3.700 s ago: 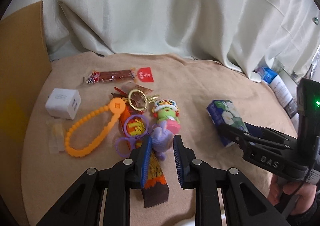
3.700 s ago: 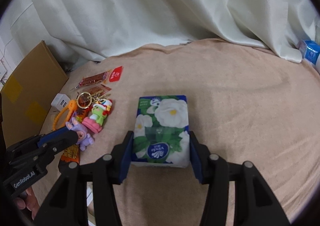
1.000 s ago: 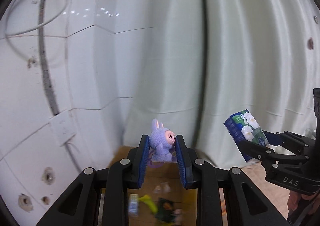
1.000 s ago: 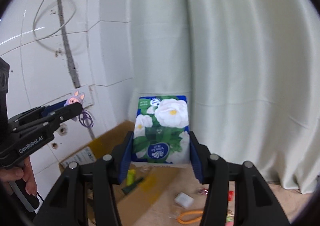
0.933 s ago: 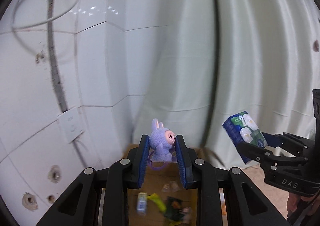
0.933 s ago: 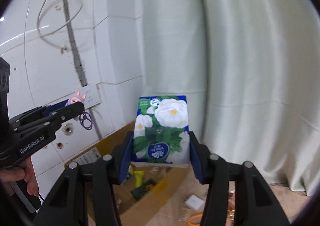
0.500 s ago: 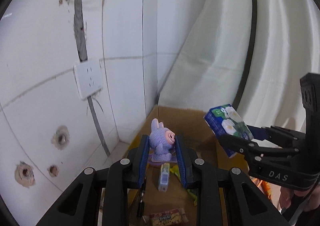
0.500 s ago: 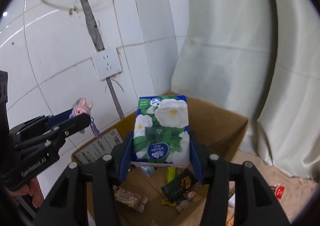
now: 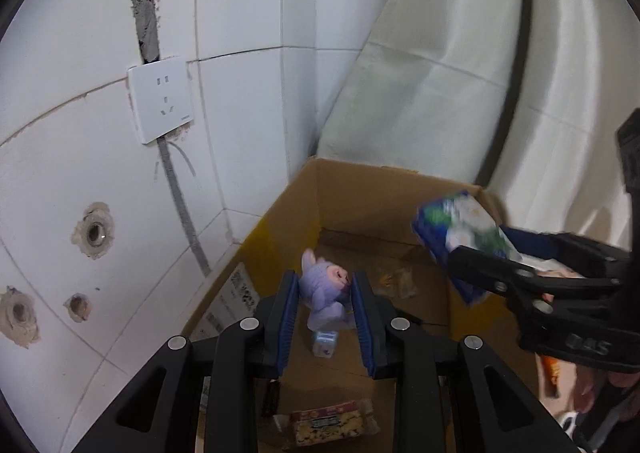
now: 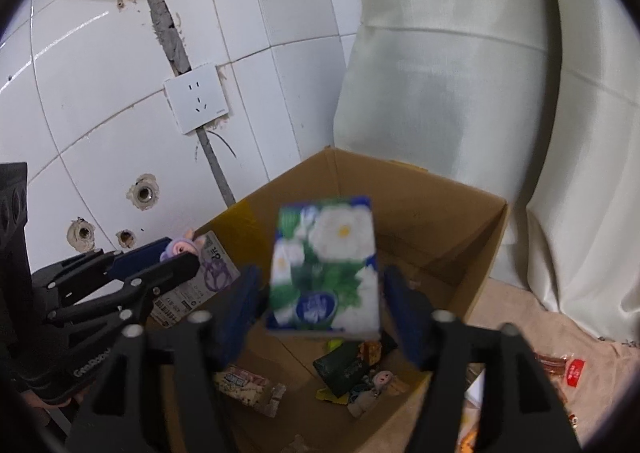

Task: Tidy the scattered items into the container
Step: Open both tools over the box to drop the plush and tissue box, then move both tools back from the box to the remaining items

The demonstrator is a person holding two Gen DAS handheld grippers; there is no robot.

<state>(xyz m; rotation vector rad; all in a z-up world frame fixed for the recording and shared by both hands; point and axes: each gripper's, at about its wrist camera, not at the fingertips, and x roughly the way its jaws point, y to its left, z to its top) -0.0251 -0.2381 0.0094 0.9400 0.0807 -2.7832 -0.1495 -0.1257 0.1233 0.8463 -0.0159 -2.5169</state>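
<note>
The cardboard box [image 9: 396, 173] [image 10: 420, 173] stands open below both grippers, against the tiled wall. My left gripper [image 9: 324, 279] [image 10: 176, 253] is shut on a purple bunny toy [image 9: 326, 285] [image 10: 180, 247] and holds it over the box's near left part, with its purple ring [image 10: 216, 273] dangling. My right gripper [image 10: 320, 273] [image 9: 476, 243] is open above the middle of the box. The blue floral tissue pack [image 10: 324, 265] [image 9: 456, 233] is blurred between the spread fingers, with a gap on each side.
Inside the box lie a snack bar [image 9: 328, 421] [image 10: 248, 385], a dark green packet [image 10: 344, 369] and a small bottle [image 9: 324, 345]. A wall socket [image 9: 160, 109] and a white curtain [image 10: 460, 73] rise behind. A red snack packet [image 10: 560, 369] lies on the beige cloth [image 10: 520, 317] at the right.
Both grippers carried their items from the cloth to above the box and tipped down toward it. The right fingers have just spread, freeing the tissue pack. The left still holds the toy.
</note>
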